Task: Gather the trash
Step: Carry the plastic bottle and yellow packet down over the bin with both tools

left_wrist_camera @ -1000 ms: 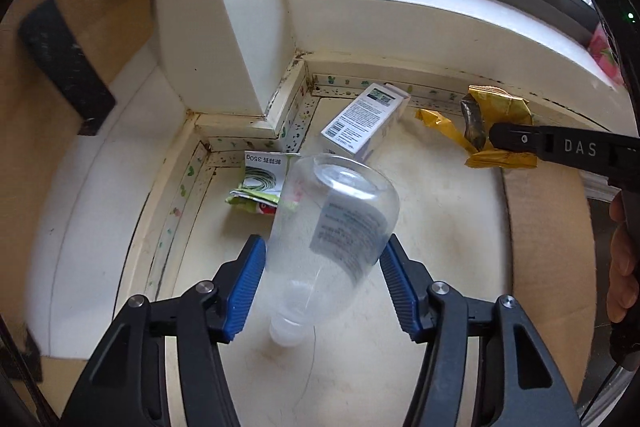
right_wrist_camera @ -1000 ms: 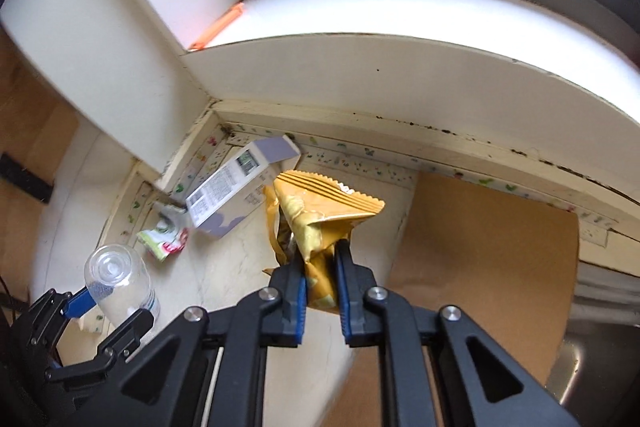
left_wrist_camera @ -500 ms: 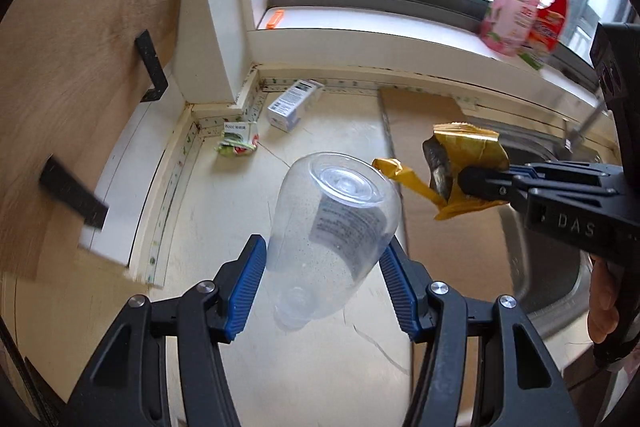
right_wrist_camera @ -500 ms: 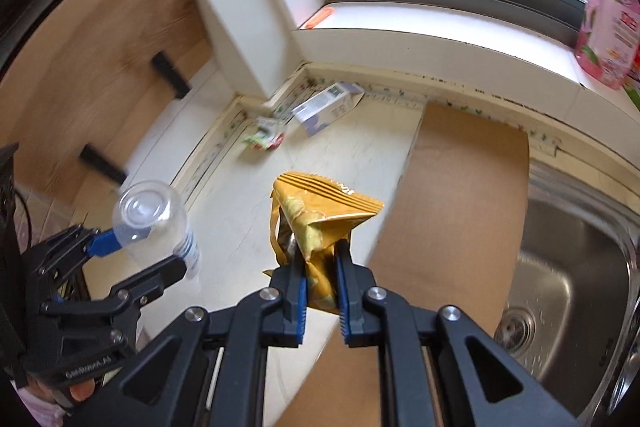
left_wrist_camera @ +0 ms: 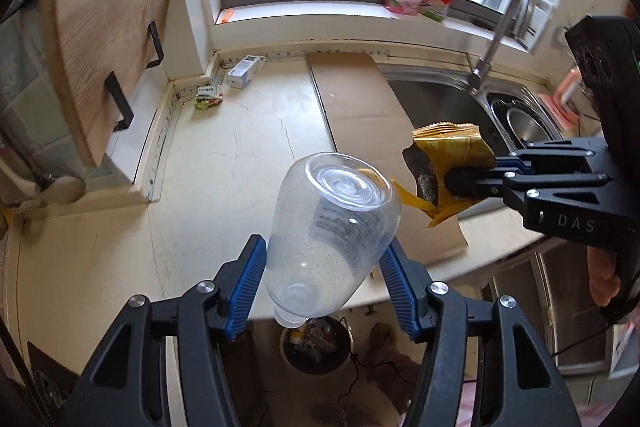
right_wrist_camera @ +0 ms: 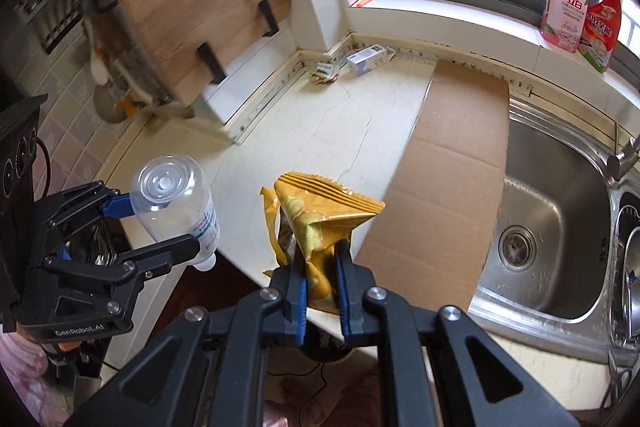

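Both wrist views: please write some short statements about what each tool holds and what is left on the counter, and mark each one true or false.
1. The left tool holds a clear plastic bottle with its cap end pointing down. True.
2. The right tool is open and holds nothing. False: it is shut on a crumpled yellow wrapper.
3. A small white box and a green packet lie on the counter near the back corner. True.
4. The sheet of cardboard lies inside the sink. False: it lies flat on the counter, beside the sink.
5. A trash bin stands on the floor below the counter edge. True.
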Available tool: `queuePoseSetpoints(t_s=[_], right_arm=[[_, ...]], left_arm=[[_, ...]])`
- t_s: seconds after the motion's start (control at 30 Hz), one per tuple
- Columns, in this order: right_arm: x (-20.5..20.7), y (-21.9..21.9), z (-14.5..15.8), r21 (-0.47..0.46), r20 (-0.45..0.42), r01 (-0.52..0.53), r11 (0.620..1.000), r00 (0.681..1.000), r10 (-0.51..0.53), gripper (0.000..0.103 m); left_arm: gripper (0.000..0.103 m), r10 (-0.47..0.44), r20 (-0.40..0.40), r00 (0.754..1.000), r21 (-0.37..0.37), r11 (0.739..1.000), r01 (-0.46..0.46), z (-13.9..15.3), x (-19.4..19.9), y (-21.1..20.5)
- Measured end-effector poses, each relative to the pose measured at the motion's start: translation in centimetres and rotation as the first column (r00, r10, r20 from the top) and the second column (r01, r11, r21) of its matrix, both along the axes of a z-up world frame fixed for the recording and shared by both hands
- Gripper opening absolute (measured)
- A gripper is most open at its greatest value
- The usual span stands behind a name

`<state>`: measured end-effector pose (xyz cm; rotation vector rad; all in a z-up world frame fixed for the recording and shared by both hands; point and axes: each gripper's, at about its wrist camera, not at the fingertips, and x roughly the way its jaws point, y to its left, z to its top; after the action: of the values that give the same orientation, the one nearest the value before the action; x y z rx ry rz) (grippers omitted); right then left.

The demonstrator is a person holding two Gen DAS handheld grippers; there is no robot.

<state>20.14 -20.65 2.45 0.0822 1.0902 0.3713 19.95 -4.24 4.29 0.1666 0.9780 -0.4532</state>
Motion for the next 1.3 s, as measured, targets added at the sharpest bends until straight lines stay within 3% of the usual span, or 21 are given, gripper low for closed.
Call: queuePoseSetpoints(t_s=[0.33,0.5,0.6,0.87,1.03,1.3], right_arm=[[-9.0,4.9,-1.2,-0.031,-0.033,-0.154,0.988,0.988,0.153,0.012],[-11.5,7.6,-4.6,-0.048,-0.077,-0.24,0.97,0.969,0.236,0.012],[-12.4,8.7,-7.4,-0.103,-0.083,-0.265,0.959,0.963,0.257,0.012],[-13.4,10.2,-17.8,-0.141,-0.149,-0.31,0.94,0.946,0.289,0.012],[-12.3,9.9,-27.0,-0.094,-0.202,-0.292,0.952,0.942,0.269,0.012],[-10.9,10.0,-41.2,-0.119,-0.254,-0.312,0.943,0.927,0.275,0.013]], left_arm=[[0.057,0.031,-0.086,0.996,-0.092,0.995,-0.039,-2.5,-9.6,5.3],[0.057,0.074,-0.084,0.994,-0.025,0.997,-0.076,-6.0,-12.5,6.7],[0.057,0.114,-0.099,0.989,-0.002,0.993,-0.115,-9.0,-13.6,7.2],[0.057,0.232,-0.195,0.953,-0.006,0.971,-0.237,-20.1,-14.1,7.4],[0.057,0.228,-0.223,0.948,0.015,0.973,-0.231,-29.4,-13.3,6.1],[0.058,0.274,-0.315,0.909,0.026,0.96,-0.28,-43.9,-10.8,6.2]])
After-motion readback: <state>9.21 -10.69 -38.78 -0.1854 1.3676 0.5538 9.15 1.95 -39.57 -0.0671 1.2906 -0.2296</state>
